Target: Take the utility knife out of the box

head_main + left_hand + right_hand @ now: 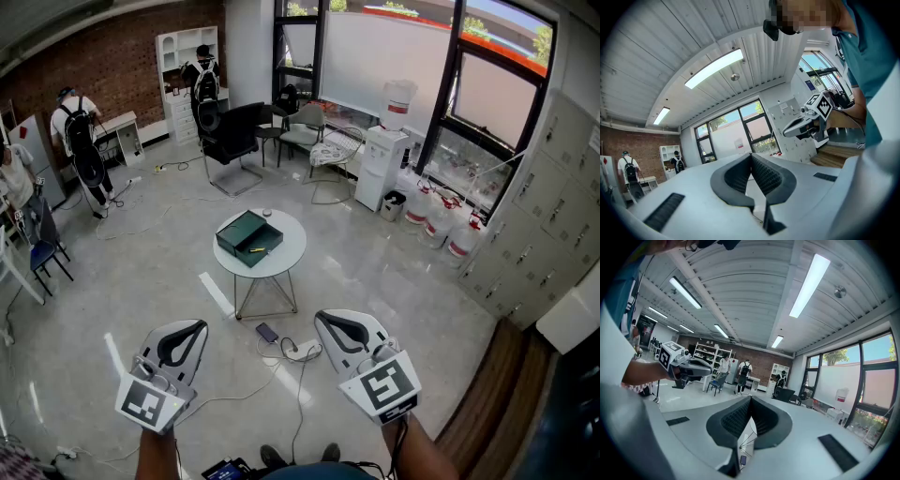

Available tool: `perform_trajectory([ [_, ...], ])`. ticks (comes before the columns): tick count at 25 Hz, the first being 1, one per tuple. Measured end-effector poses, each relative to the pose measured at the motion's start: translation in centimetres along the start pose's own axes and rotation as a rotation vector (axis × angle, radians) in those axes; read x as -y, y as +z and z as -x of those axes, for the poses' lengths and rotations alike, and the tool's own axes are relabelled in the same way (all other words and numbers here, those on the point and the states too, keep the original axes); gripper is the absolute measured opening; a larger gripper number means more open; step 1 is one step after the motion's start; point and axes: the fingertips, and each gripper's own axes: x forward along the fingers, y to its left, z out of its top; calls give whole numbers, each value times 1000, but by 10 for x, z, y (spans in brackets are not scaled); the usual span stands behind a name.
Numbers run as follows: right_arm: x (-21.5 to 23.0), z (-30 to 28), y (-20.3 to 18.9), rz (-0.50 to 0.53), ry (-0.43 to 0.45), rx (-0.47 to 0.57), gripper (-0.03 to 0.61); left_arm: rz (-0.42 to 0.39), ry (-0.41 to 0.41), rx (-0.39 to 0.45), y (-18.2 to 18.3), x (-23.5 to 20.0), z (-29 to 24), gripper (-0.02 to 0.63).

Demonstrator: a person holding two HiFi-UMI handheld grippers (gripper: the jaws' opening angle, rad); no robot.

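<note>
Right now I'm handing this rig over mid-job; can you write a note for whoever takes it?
Left gripper: shut, empty.
Right gripper: shut, empty.
Both are held low, well short of the round table.
The dark box lies open on it; the small yellow thing inside is probably the utility knife.
Done: nothing yet.
Left: step up, open one gripper, lift the knife out of the box.

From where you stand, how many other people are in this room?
3. First person by the white shelves at the back; second person by the desk on the left; third person half cut off at the left edge. More may be hidden.
</note>
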Motion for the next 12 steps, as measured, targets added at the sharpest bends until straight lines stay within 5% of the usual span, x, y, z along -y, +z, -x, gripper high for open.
perform_trajectory([
  [12, -7, -22, 0, 6, -9, 1, 37, 13, -5, -10, -14, -20, 4, 18],
])
